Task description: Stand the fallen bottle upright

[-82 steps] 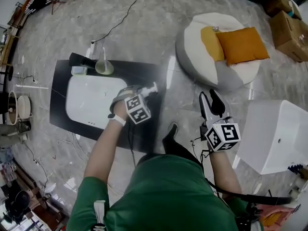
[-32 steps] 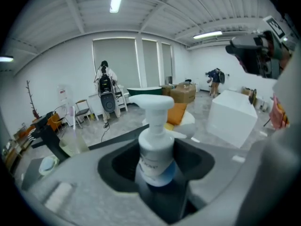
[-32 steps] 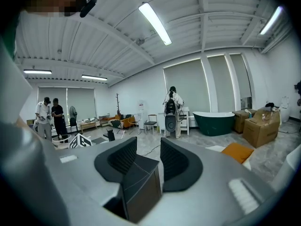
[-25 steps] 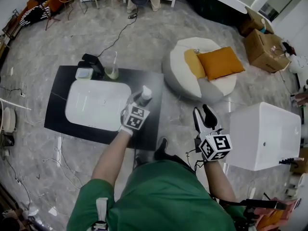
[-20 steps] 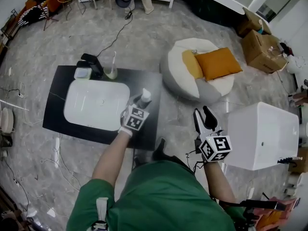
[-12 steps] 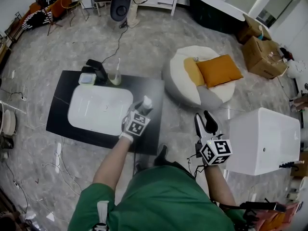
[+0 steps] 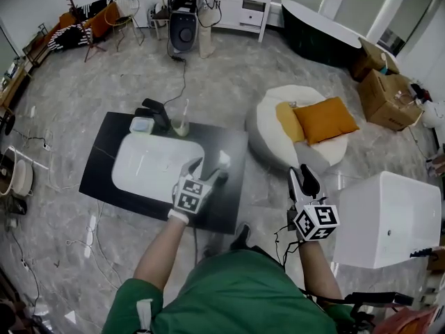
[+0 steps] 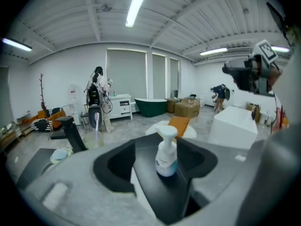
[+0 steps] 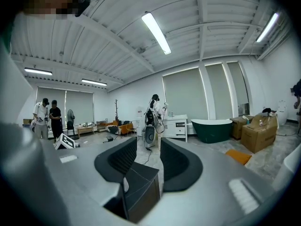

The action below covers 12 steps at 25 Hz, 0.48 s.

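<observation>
- The head view is a bit annoying here. The left gripper (image 7: 207, 172) covers the lower half of the pump bottle (image 7: 222, 160), and its dark jaw tips melt into the black vanity top (image 7: 224, 204), so I can't read the gap from up there.
- The left gripper view sorts that out. The jaws are spread wide and have just been opening. The bottle stands upright in line between them and neither pad touches it, so it's let go.
- The bottle sits on the vanity top near its right edge, about midway along it, just right of the white basin (image 7: 149, 165).
- The right gripper (image 7: 303, 180) hangs out past the vanity top's right edge, well apart from the bottle. Its jaws are parted by a narrow gap with nothing in them.
- Along the far edge, toward the left corner, there's a black faucet (image 7: 157, 112), a small pale dish (image 7: 141, 124) and a cup with a toothbrush (image 7: 181, 126).
- On the floor to the right are a white beanbag (image 7: 274, 125) with an orange cushion (image 7: 325, 119), and a white block (image 7: 389, 218) near the right gripper. Cardboard boxes (image 7: 386, 92) and a dark bathtub (image 7: 316, 30) sit farther back.
- The bottle has a label with some dark print, but it's too blurry for me to read.
</observation>
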Each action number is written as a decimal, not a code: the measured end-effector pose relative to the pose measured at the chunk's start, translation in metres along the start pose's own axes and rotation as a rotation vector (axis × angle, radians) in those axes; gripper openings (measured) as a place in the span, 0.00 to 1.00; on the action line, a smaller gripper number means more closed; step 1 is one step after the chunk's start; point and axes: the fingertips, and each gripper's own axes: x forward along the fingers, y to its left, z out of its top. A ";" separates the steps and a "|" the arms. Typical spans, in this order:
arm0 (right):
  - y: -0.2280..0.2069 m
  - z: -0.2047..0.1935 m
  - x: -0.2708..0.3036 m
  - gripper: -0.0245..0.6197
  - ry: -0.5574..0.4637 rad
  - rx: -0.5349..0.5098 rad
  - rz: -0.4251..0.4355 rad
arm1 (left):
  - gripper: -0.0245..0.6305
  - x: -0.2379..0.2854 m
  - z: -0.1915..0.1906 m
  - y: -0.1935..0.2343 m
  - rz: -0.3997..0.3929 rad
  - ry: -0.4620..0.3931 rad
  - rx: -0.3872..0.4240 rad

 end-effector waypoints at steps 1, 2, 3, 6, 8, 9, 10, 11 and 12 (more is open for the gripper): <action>0.002 0.003 0.001 0.28 -0.008 0.004 0.005 | 0.46 -0.012 0.008 0.004 0.016 -0.023 -0.009; 0.005 0.007 0.001 0.28 -0.017 0.011 0.012 | 0.45 -0.025 0.018 0.008 0.033 -0.050 -0.017; 0.008 0.011 0.002 0.28 -0.027 0.017 0.020 | 0.45 -0.038 0.028 0.011 0.051 -0.079 -0.025; 0.020 0.028 0.003 0.28 -0.066 0.021 0.044 | 0.42 -0.078 0.062 0.020 0.100 -0.170 -0.046; 0.028 0.042 0.002 0.28 -0.098 0.020 0.059 | 0.41 -0.104 0.087 0.023 0.124 -0.233 -0.054; 0.032 0.049 0.002 0.28 -0.114 0.020 0.066 | 0.40 -0.117 0.099 0.025 0.134 -0.267 -0.055; 0.036 0.056 0.002 0.28 -0.131 0.020 0.075 | 0.39 -0.130 0.110 0.027 0.145 -0.299 -0.055; 0.041 0.063 0.002 0.28 -0.147 0.019 0.083 | 0.37 -0.143 0.122 0.030 0.157 -0.331 -0.054; 0.046 0.069 0.002 0.28 -0.163 0.017 0.092 | 0.36 -0.156 0.132 0.032 0.168 -0.362 -0.052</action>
